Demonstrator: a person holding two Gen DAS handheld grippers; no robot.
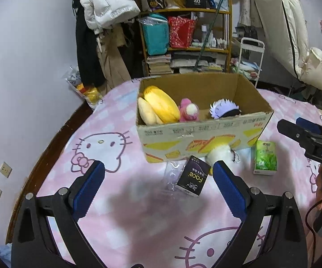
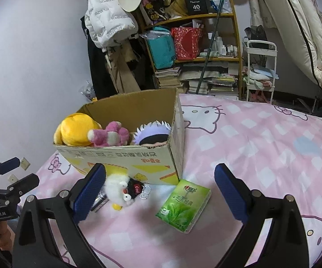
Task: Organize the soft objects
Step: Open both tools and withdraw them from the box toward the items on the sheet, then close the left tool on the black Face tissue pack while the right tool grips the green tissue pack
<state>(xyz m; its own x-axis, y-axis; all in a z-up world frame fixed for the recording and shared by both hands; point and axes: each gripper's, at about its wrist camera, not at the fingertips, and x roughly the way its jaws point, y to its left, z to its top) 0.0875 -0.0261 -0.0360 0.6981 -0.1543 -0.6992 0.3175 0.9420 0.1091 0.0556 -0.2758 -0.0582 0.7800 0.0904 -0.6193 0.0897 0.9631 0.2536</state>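
A bed covered in a pink cartoon-cat sheet [image 1: 125, 223] fills the room's foreground, with a pale wall to the left. Over the left part of the bed hangs the left gripper [image 1: 158, 167], its two blue-padded fingers spread wide apart and holding nothing. Just ahead of it, between the fingers in its own view, lies a dark tissue pack [image 1: 192, 179] on a scrap of clear plastic.

Beyond that stands an open cardboard box [image 1: 201, 138] printed with yellow shapes. Inside it, from left to right, sit a yellow plush [image 1: 161, 103], a pink plush [image 1: 188, 110] and a plush head with pale lilac hair [image 1: 224, 109].

On the sheet against the box's near wall lies a small white fluffy plush [image 2: 118, 189] with a black face, a yellow beak and a bead chain beside it; it is outside the box. To its right, near the box's corner, a green tissue pack [image 2: 184, 205] lies flat on the sheet.

The right gripper [image 2: 159, 172] hovers over this part of the bed, blue-padded fingers likewise wide apart and empty, the white plush just inside its left finger [image 2: 89, 189] and the green pack between the two.

Behind the bed stand a crowded wooden shelf [image 2: 205, 17] of bags and books, hanging coats, and a white cart [image 2: 261, 67] farther right.
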